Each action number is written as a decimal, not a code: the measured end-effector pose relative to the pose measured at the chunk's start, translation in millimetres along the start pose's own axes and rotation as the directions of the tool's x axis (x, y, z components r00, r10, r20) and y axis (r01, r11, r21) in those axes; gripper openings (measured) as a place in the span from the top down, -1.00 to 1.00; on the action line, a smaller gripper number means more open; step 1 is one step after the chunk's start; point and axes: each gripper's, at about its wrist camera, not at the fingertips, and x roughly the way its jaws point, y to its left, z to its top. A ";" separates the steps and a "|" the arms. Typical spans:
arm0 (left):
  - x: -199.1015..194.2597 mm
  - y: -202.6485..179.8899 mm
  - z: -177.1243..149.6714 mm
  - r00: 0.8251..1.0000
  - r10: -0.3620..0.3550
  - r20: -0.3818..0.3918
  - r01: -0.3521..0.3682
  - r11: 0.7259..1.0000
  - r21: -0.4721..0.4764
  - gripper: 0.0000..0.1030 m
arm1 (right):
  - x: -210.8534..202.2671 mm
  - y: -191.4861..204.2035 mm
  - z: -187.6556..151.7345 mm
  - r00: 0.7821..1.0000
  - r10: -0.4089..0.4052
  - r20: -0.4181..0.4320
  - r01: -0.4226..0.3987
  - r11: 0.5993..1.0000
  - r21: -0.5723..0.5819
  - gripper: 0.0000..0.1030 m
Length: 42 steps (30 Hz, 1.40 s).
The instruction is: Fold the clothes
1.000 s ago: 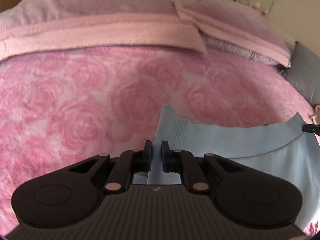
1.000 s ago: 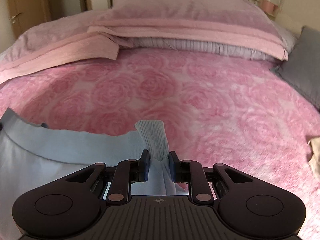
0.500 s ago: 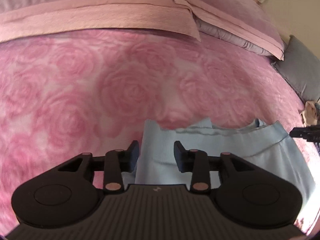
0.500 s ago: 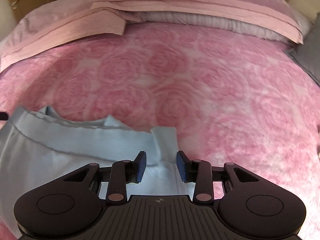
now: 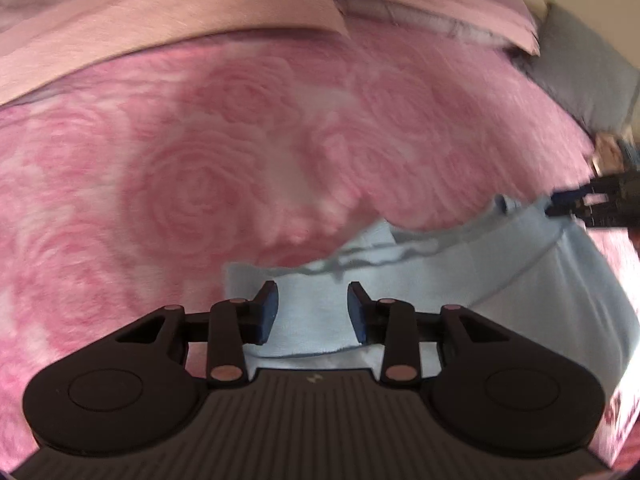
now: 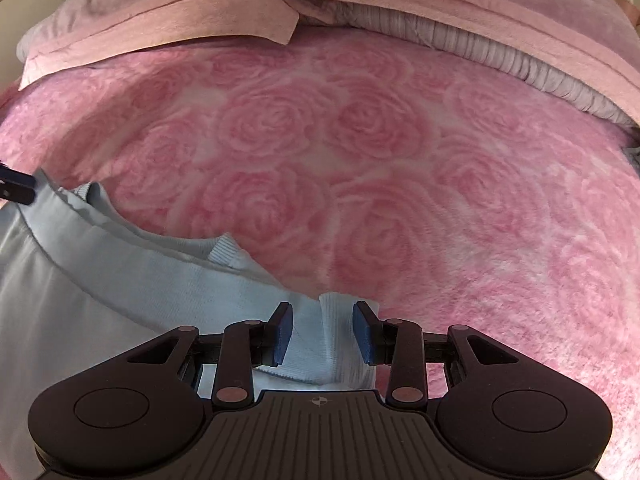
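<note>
The light blue garment (image 6: 80, 288) is soft, matt knit cloth, with a ribbed band (image 6: 224, 254) along its edge and a smoother weave below. The bed's blanket (image 6: 360, 160) is thick, fluffy pink fleece with a rose pattern pressed into the pile. The pillows (image 6: 168, 24) wear matt pink towelling-like covers. Both grippers look like matt black plastic; the right gripper (image 6: 322, 332) has a ridged body, copper-coloured rivets and blue pads on its fingers (image 6: 283, 334), as does the left gripper (image 5: 312, 312).
</note>
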 end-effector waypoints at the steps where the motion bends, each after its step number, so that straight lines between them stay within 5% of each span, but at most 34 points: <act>1: 5.2 -1.3 1.1 1.000 0.003 -0.018 -0.002 1.000 0.014 0.38 | 2.1 -1.7 0.7 1.000 0.011 -0.004 -0.011 1.000 0.003 0.28; 7: 20.6 0.8 4.6 0.999 0.026 -0.039 -0.025 0.999 0.020 0.46 | 15.5 1.4 1.5 0.999 0.025 -0.023 -0.025 0.999 -0.040 0.32; 8: 23.1 -0.5 4.6 0.999 0.024 -0.043 -0.023 0.999 0.034 0.55 | 16.1 3.3 0.9 1.000 0.019 -0.019 -0.021 0.998 -0.061 0.58; 11: 26.3 -5.5 5.9 0.999 0.035 -0.039 -0.032 0.996 0.082 0.91 | 16.6 3.1 -1.4 1.000 -0.007 -0.006 0.006 0.995 -0.103 0.95; 20: -3.0 -10.1 6.6 0.991 0.069 0.116 -0.082 0.990 0.115 0.99 | -19.2 -11.5 -2.3 0.985 -0.050 0.168 0.057 0.998 -0.037 0.98; 33: 30.7 -10.2 -0.6 0.984 0.152 0.089 -0.157 0.987 0.046 0.91 | 19.6 -8.7 -6.1 0.993 -0.096 0.061 0.096 0.995 0.008 0.96; 36: 12.4 1.8 0.3 0.986 0.139 0.088 -0.134 0.990 -0.051 0.72 | 19.0 -8.0 -2.3 0.996 -0.086 0.035 0.085 0.996 0.037 0.55; 38: -1.9 12.2 -0.6 0.988 0.126 0.094 -0.114 0.985 -0.126 0.55 | 6.2 -20.4 -2.8 0.999 -0.031 0.043 0.024 0.988 0.153 -0.09; 42: -17.4 41.0 -10.9 0.990 0.109 0.090 -0.081 0.959 -0.270 0.48 | -8.0 -42.2 -12.4 0.996 0.028 0.089 -0.056 0.943 0.327 -0.17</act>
